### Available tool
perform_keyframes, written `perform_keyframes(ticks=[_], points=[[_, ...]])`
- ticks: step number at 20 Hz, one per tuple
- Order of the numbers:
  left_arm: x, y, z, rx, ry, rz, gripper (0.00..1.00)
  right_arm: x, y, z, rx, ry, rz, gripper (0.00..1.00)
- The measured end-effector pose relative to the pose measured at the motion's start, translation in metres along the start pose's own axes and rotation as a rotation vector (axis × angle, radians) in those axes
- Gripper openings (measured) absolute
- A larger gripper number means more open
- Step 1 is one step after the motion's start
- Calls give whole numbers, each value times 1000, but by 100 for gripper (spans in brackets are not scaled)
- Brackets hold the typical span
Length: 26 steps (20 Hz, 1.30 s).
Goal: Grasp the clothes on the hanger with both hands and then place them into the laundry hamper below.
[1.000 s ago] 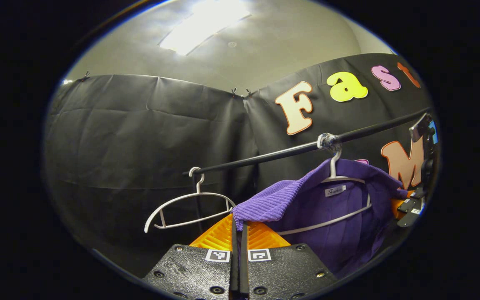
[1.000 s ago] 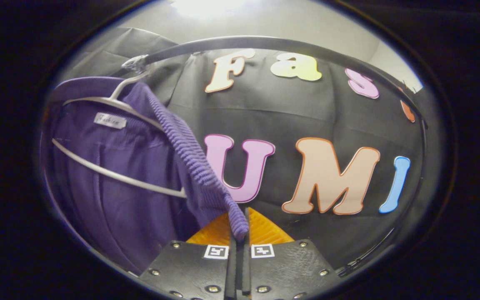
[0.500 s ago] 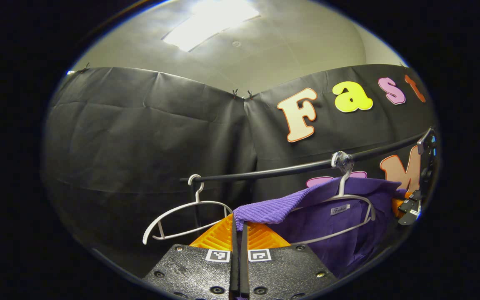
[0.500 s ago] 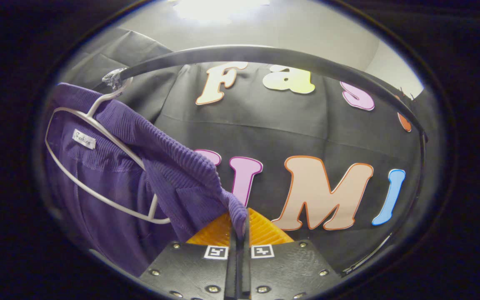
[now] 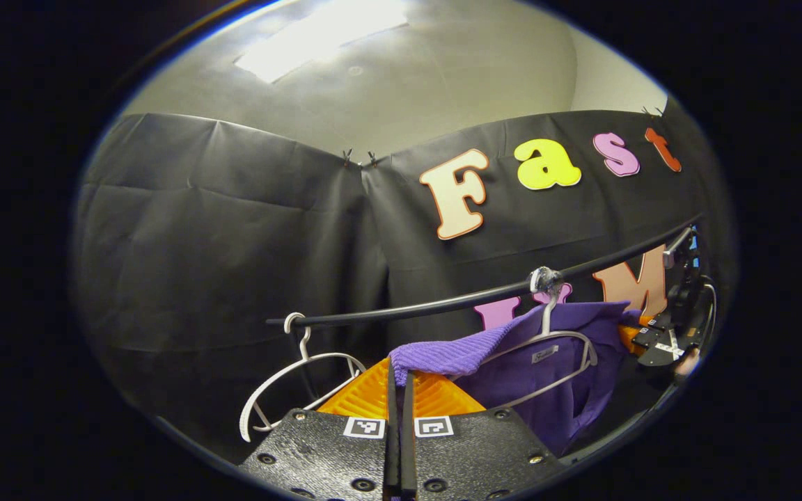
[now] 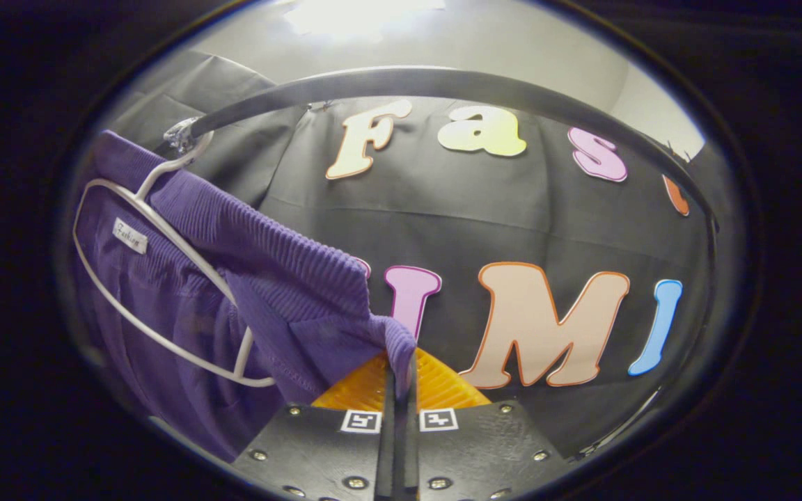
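- black cloth walls the booth, with a pale ceiling [image 5: 443,76] above it and a dark rail [image 5: 457,303] running across.
- we see the purple garment [image 5: 547,376] on a white hanger [image 6: 164,278] hooked to that rail.
- our left gripper [image 5: 398,390] is clamped tight on its ribbed edge.
- our right gripper [image 6: 398,390] pinches the opposite edge, fingers closed.
- a bare hanger [image 5: 282,376] hangs beside it.

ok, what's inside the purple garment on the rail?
A white hanger sits inside the purple garment, its hook over the black rail. The lower bar and one shoulder arm show through the open neck; the far shoulder is covered by fabric. Both grippers pinch the collar.
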State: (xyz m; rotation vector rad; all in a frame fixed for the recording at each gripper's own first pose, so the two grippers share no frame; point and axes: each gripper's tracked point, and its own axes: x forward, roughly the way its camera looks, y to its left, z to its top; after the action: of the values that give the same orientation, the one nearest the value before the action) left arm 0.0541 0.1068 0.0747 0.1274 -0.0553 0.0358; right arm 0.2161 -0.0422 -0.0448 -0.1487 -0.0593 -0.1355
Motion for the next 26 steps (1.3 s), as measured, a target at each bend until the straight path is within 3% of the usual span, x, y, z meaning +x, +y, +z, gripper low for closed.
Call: perform_keyframes(ticks=[12,26], points=[[1,10,12,-43,30,-84,1,5,6,3,22,-15,-5,6],[38,34,-8,114,148,-196,1,1,12,1,30,-3,11,6]])
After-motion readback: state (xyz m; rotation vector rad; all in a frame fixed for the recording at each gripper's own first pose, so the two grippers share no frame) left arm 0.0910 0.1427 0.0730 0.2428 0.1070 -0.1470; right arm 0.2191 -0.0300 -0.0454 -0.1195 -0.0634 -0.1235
